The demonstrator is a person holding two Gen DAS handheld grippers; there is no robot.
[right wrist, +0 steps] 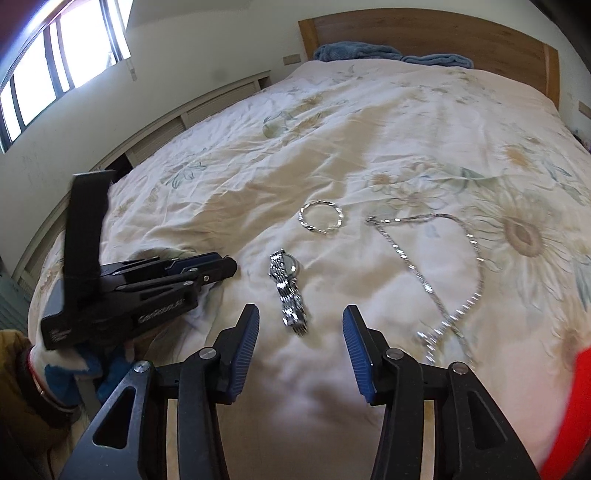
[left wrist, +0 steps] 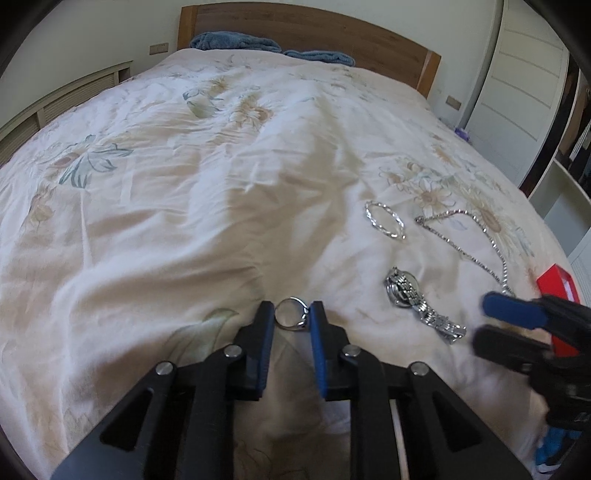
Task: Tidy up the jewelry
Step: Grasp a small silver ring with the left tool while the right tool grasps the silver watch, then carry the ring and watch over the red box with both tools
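Observation:
My left gripper (left wrist: pixel 291 314) is closed around a small silver ring (left wrist: pixel 291 314), its pads touching the ring's sides, low on the bedspread. In the right wrist view it lies at the left (right wrist: pixel 225 264). A silver watch (left wrist: pixel 419 304) lies to its right; it also shows in the right wrist view (right wrist: pixel 290 291). A silver bangle (left wrist: pixel 384 220) (right wrist: pixel 320 217) and a silver chain necklace (left wrist: pixel 480 240) (right wrist: pixel 432 266) lie farther back. My right gripper (right wrist: pixel 300 325) is open and empty, just short of the watch's strap; it also shows in the left wrist view (left wrist: pixel 491 321).
A red box (left wrist: pixel 557 295) sits at the bed's right edge; it also shows in the right wrist view (right wrist: pixel 569 413). The floral bedspread (left wrist: pixel 184 184) covers the bed. Blue pillows (left wrist: pixel 236 40) lie by the wooden headboard (left wrist: pixel 332 33). A louvred cabinet (right wrist: pixel 207 107) runs along the left wall.

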